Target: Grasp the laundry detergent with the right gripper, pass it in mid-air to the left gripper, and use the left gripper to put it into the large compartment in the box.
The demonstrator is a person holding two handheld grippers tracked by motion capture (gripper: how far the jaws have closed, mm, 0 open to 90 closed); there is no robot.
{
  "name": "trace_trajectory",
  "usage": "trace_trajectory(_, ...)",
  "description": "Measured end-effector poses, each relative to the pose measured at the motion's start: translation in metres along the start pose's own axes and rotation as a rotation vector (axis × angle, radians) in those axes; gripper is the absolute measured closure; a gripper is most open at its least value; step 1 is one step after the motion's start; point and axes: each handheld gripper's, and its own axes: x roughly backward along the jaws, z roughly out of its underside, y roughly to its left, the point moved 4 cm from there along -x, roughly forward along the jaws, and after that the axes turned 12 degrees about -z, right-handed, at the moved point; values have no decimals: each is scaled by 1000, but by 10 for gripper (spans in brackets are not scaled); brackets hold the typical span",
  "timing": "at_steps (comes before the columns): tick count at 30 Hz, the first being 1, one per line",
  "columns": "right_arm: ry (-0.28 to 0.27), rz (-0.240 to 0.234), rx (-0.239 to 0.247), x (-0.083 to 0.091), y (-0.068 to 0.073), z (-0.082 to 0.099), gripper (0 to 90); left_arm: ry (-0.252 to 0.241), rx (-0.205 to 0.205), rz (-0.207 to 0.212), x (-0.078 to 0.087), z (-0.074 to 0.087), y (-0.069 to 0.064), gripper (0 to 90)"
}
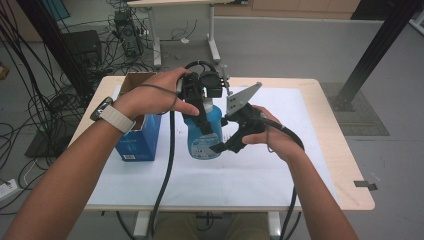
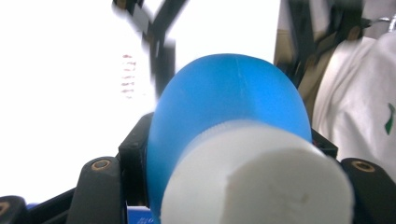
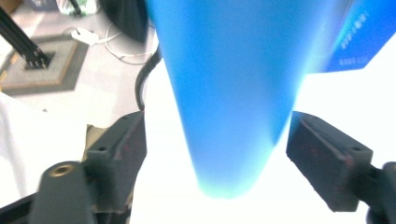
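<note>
A translucent blue bottle (image 1: 206,136) with a white label hangs upright just above the white sheet. My left gripper (image 1: 204,122) comes down from above and is shut on its shoulder. In the left gripper view the blue bottle (image 2: 224,107) and its white cap (image 2: 261,182) sit tight between the black jaws of the left gripper (image 2: 229,145). My right gripper (image 1: 223,134) reaches in from the right at the bottle's lower half. In the right gripper view the bottle (image 3: 233,84) stands between the pads (image 3: 123,144) of the right gripper (image 3: 215,144), with a gap on each side, so it is open.
A blue cardboard box (image 1: 137,136) with open brown flaps stands left of the bottle, also seen as the blue box (image 3: 369,32). A white sheet (image 1: 260,167) covers the wooden table (image 1: 345,170). Cables trail from both grippers over the near edge.
</note>
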Motion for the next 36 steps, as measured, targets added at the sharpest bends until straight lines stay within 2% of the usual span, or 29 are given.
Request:
trace_trajectory(3,51,44,-61,17,-2,13,157,8,26,-17,5,3,3,376)
trace_trajectory(4,51,44,-61,17,-2,13,157,8,26,-17,5,3,3,376)
trace_trajectory(5,107,75,-102,29,-3,21,146,16,38,-30,8,5,4,375)
trace_trajectory(6,107,75,-102,29,-3,21,146,16,38,-30,8,5,4,375)
trace_trajectory(8,144,90,-146,42,-1,26,104,25,54,-44,11,6,5,375)
trace_trajectory(9,190,123,-169,52,1,30,90,39,69,-58,14,7,7,375)
trace_trajectory(10,210,131,-180,56,2,32,78,43,85,-66,16,7,7,375)
trace_trajectory(13,324,177,-178,69,6,39,57,50,130,-90,22,7,10,375)
trace_trajectory(14,370,193,-174,73,6,42,53,50,130,-90,22,7,10,375)
trace_trajectory(15,370,193,-174,73,6,42,53,55,140,-95,24,7,11,375)
trace_trajectory(16,405,213,-186,80,7,46,54,56,167,-103,27,6,11,375)
trace_trajectory(18,439,220,-198,87,7,50,65,60,200,-116,31,6,13,375)
trace_trajectory(19,439,220,-198,87,7,50,65,60,200,-116,31,6,13,375)
trace_trajectory(20,448,226,-205,92,8,53,67,61,232,-131,35,5,14,375)
trace_trajectory(26,494,256,-207,104,10,58,69,84,328,-165,42,5,18,375)
trace_trajectory(29,494,256,-202,109,12,60,67,95,378,-184,45,4,20,375)
trace_trajectory(30,494,255,-207,110,13,60,66,95,378,-184,45,4,20,375)
trace_trajectory(32,502,261,-210,113,13,62,66,113,423,-194,48,1,22,375)
trace_trajectory(34,512,265,-212,114,13,63,66,120,436,-197,50,0,23,375)
trace_trajectory(36,509,268,-220,117,15,65,66,134,481,-202,55,-2,26,375)
